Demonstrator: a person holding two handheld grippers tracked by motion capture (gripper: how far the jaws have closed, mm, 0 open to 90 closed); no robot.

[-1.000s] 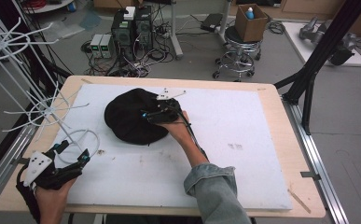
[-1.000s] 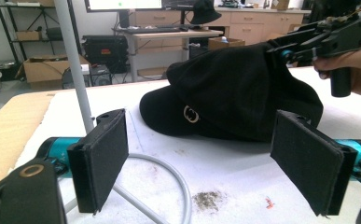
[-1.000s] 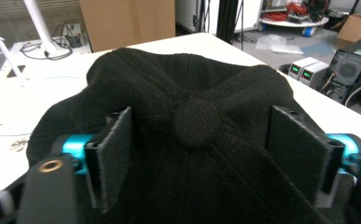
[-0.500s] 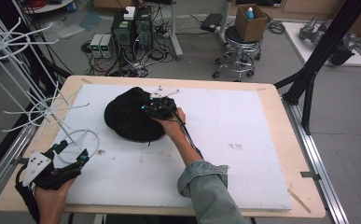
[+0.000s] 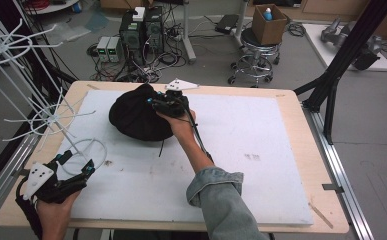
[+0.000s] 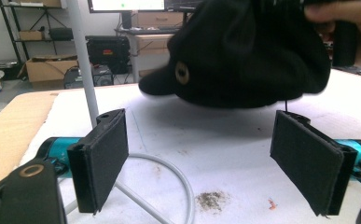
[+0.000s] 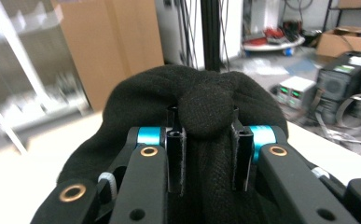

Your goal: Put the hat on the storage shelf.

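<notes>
Right gripper jaws just closed — pinching; left gripper jaws wide apart.

The hat sits at the far middle of the table, with the right claw on its right side, pinching a fold of it. The left claw is at the near left corner, well apart from the hat, and the wire rack stands at the table's left edge, just beyond that claw

Right gripper with its two black jaws just closed on a fold of the black knit hat, cardboard sheet behind
</notes>
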